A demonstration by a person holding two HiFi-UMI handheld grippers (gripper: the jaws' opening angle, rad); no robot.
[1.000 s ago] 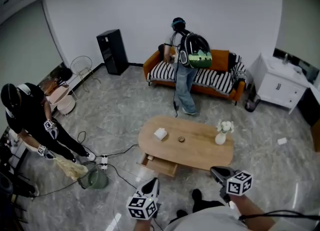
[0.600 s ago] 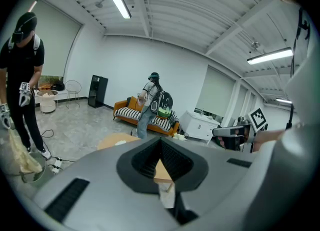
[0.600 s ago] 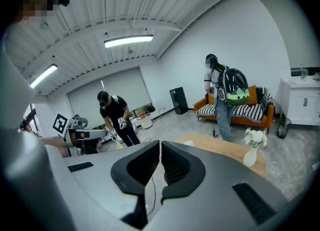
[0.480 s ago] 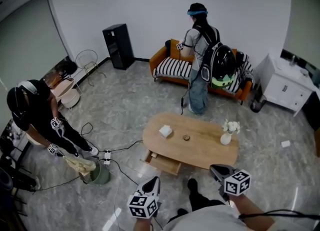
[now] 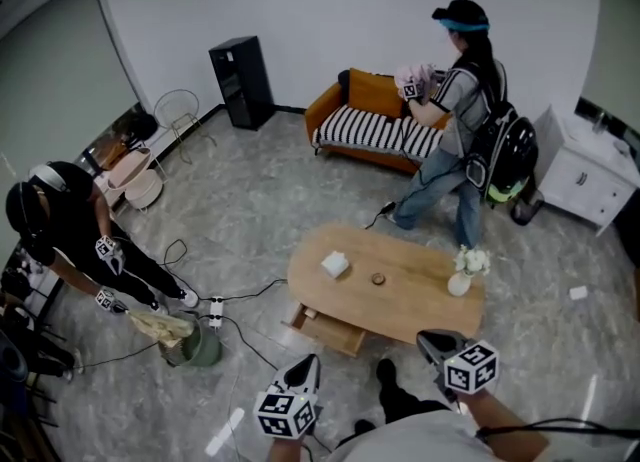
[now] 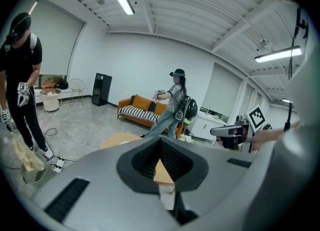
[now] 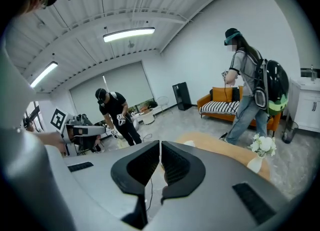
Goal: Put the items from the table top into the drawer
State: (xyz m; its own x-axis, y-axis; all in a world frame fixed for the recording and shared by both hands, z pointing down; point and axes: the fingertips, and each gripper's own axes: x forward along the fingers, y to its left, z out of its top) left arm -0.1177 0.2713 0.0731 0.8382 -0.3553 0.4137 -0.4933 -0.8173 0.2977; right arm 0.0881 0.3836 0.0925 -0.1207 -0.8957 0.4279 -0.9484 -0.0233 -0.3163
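An oval wooden coffee table stands ahead of me, with its drawer pulled open on the near left side. On the top lie a white tissue pack and a small round brown item. A white vase of flowers stands at the right end. My left gripper hovers short of the drawer, shut and empty. My right gripper hangs near the table's near right edge, also shut and empty. In the right gripper view the vase shows past the closed jaws of the right gripper. The left gripper points toward the table.
A person with a backpack walks between the sofa and the table. Another person in black bends over a bucket at the left. Cables and a power strip lie on the floor. A white cabinet stands at the right.
The person with the backpack has turned from the sofa and walked right. Both grippers have edged toward the table and stay shut.
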